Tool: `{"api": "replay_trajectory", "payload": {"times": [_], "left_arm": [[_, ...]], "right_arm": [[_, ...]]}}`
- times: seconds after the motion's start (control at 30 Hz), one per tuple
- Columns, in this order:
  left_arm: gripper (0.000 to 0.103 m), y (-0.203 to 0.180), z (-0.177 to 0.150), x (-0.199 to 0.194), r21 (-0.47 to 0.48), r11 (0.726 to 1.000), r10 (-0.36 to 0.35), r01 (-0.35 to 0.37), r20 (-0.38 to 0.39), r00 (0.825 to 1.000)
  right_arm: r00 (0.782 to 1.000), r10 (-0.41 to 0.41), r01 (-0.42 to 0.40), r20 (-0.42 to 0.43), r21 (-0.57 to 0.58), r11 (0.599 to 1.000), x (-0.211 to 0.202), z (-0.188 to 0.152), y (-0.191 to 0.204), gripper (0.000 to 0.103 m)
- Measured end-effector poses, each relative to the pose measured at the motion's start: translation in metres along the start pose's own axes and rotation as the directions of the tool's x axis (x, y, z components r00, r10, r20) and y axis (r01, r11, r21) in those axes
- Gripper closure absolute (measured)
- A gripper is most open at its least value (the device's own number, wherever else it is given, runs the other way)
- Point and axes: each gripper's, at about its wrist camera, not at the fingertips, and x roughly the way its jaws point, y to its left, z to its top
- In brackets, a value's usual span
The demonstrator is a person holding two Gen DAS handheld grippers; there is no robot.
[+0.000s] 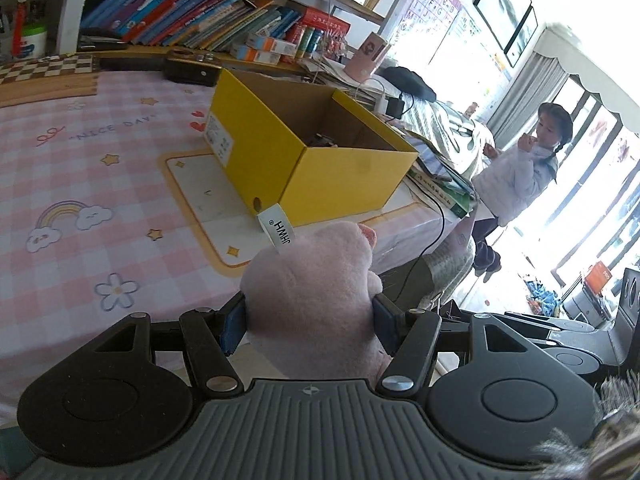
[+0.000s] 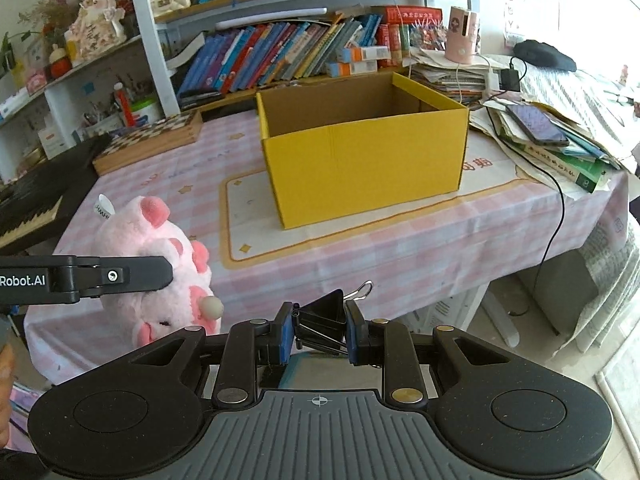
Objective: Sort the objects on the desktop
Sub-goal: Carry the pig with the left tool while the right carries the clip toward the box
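My left gripper point(image 1: 310, 326) is shut on a pink plush pig point(image 1: 316, 300) with a white tag, held above the table's near edge, short of the open yellow cardboard box point(image 1: 308, 152). The pig point(image 2: 160, 264) and the left gripper's finger point(image 2: 132, 276) also show at the left of the right wrist view. My right gripper point(image 2: 318, 332) is shut on a black binder clip point(image 2: 322, 318), held off the table's front edge, facing the yellow box point(image 2: 360, 160). A small dark object lies inside the box point(image 1: 322, 140).
The table has a pink checked cloth point(image 1: 100, 168). A chessboard box point(image 2: 148, 140), a keyboard point(image 2: 32, 208), a bookshelf point(image 2: 280, 52), a paper stack with a phone point(image 2: 536, 124) and a black cable point(image 2: 556, 216) surround the box. A child point(image 1: 516, 176) stands beyond the table.
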Motion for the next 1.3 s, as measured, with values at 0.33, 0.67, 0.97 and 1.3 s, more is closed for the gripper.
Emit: {"api": "replay_trajectory", "payload": {"times": [0.33,0.67,0.97,1.3], "left_arm": [[0.043,-0.035,0.013,0.039,0.019,1.0,-0.014,0.014,-0.03,0.999],[0.043,-0.072,0.026,0.078,0.046,0.999,-0.02,0.023,-0.047,0.999],[0.043,-0.092,0.053,0.094,0.052,0.999,0.015,-0.015,0.011,1.0],[0.042,-0.093,0.114,0.097,0.025,0.994,0.096,-0.102,0.195,0.976]], "right_arm": [[1.0,0.0,0.0,-0.028,0.008,1.0,0.012,0.013,-0.043,0.079],[0.999,0.016,-0.015,-0.044,0.016,1.0,0.029,0.03,-0.09,0.079],[0.998,0.059,-0.059,-0.01,-0.017,0.998,0.05,0.061,-0.119,0.079],[0.973,0.158,-0.144,0.17,-0.097,0.985,0.059,0.148,-0.131,0.079]]}}
